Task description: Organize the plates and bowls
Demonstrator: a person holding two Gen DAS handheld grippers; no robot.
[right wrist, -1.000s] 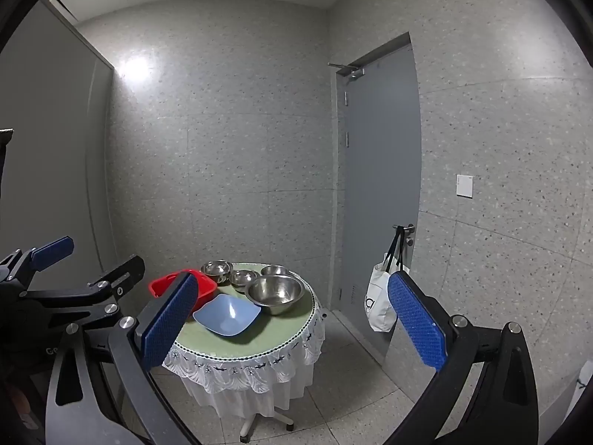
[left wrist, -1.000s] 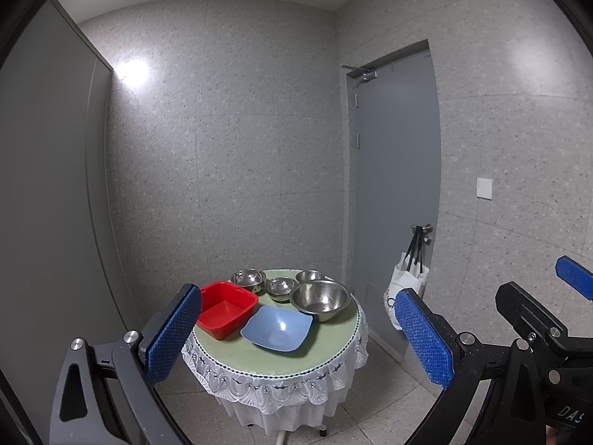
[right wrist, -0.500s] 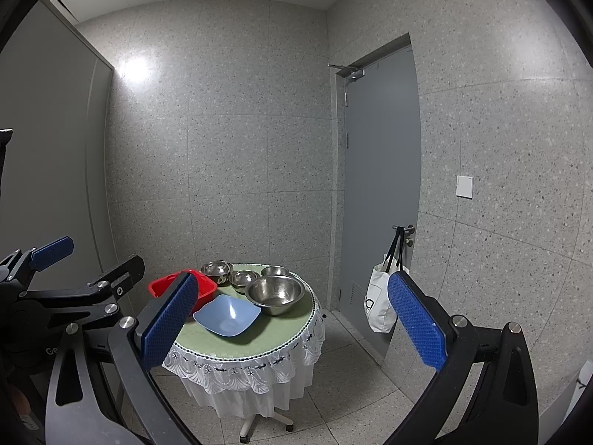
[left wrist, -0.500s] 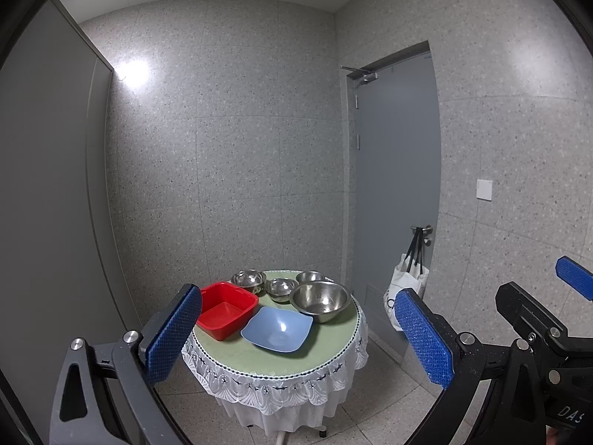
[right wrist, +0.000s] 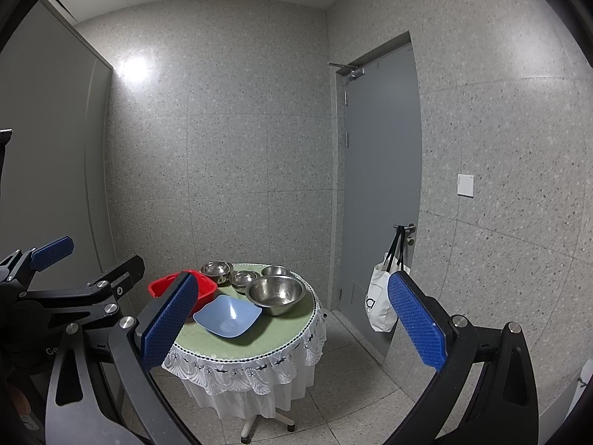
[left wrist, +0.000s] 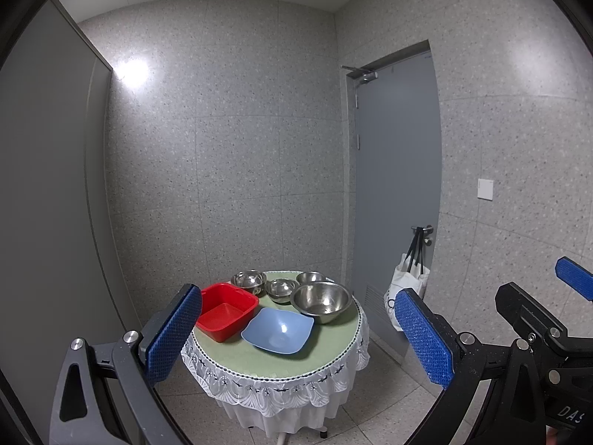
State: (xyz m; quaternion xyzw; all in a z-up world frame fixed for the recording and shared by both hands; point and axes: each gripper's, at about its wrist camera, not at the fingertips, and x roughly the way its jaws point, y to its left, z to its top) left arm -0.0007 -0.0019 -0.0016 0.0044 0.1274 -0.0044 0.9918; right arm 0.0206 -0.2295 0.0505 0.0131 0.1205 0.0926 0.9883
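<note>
1. Both the left gripper (left wrist: pixel 298 337) and the right gripper (right wrist: pixel 292 320) are held wide apart, empty, their pads ribbed blue.
2. A square blue plate (left wrist: pixel 278 330), a red plastic tub (left wrist: pixel 227 310) and four round steel bowls (left wrist: pixel 321 299) are set at lower centre on a round table (left wrist: pixel 237 356) with green cloth and lace.
3. Speckled grey walls and a grey door (left wrist: pixel 396 170) are seen behind.

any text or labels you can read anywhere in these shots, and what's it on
"DAS", cut off by the frame edge: on the right tool's black body, seen in the left wrist view.
"Ge", cut off: on the left tool's black body.
Dark print on the white tote bag: partly hidden, unreadable.
</note>
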